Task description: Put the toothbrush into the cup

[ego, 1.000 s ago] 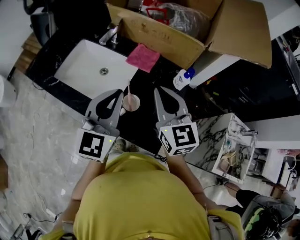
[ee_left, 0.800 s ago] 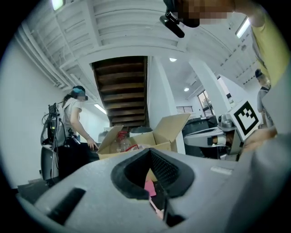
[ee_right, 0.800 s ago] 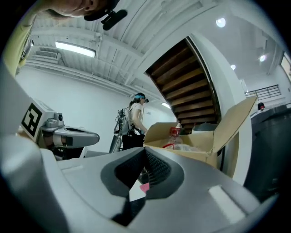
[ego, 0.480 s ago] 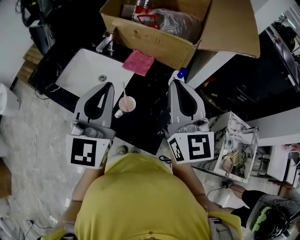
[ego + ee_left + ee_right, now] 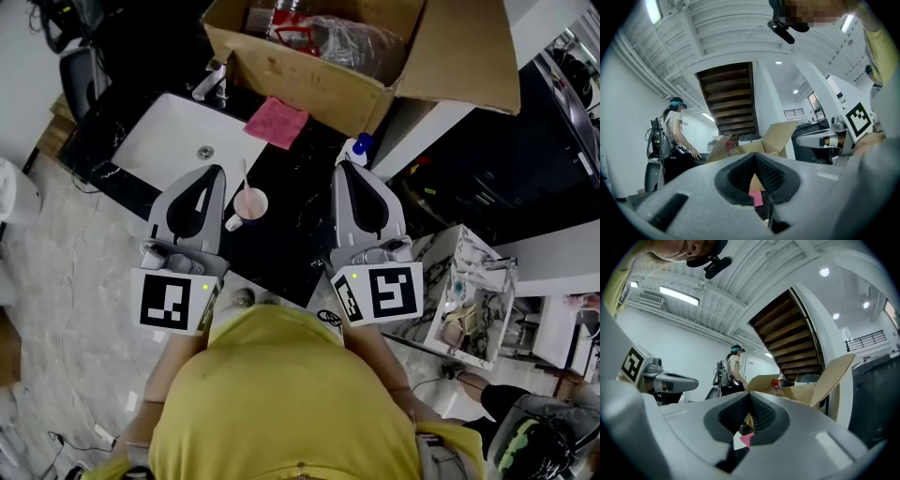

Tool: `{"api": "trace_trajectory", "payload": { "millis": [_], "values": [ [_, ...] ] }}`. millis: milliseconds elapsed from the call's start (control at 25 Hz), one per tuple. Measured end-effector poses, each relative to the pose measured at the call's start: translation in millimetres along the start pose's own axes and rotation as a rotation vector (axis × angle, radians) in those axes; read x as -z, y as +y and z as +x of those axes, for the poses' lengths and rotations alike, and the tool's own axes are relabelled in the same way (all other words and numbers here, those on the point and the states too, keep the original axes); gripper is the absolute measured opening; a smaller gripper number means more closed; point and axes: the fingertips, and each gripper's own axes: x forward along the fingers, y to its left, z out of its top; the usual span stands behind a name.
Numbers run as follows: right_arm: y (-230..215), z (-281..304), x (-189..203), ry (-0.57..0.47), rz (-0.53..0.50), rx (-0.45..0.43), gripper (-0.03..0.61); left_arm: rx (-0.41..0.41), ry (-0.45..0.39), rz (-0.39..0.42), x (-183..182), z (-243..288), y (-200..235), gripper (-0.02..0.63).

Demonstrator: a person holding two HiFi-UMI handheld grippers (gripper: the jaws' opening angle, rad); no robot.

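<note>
**Both grippers closed and empty; the toothbrush stands in the cup**

The left gripper (image 5: 217, 171) has its jaws pressed together at the tips with nothing between them. Only the hollow behind the pads is open, as the left gripper view shows. The right gripper (image 5: 344, 167) is the same, closed tip to tip and holding nothing. Both point level over the black counter (image 5: 302, 246), side by side and apart from each other.

The pink cup (image 5: 251, 204) stands on the counter just to the right of the left gripper's jaws, and well to the left of the right gripper. The toothbrush (image 5: 246, 176) is in the cup, and its thin pale handle leans out over the rim away from the person. The task looks complete.

The toothbrush is probably light, stiff and smooth, so it could pivot or slip between flat pads. The best place to grip it would be across the bare handle, above the rim. The cup also looks light and could tip if it is nudged.

In view are two grippers, one cup and one toothbrush. Ahead of the left gripper is one white sink (image 5: 155, 141) with one faucet (image 5: 214, 82). One pink cloth (image 5: 277, 123) lies ahead between the grippers, with one open cardboard box (image 5: 309, 77) beyond it. One blue-capped bottle (image 5: 355, 150) sits at the right gripper's tip.
</note>
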Motion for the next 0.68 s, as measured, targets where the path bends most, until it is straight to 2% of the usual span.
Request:
{"api": "trace_trajectory", "payload": {
  "millis": [680],
  "values": [
    [-9.8, -21.1, 9.2, -0.006, 0.001, -0.066, 0.011, -0.036, 0.007, 0.020, 9.7, -9.9, -28.4, 0.003]
  ]
}}
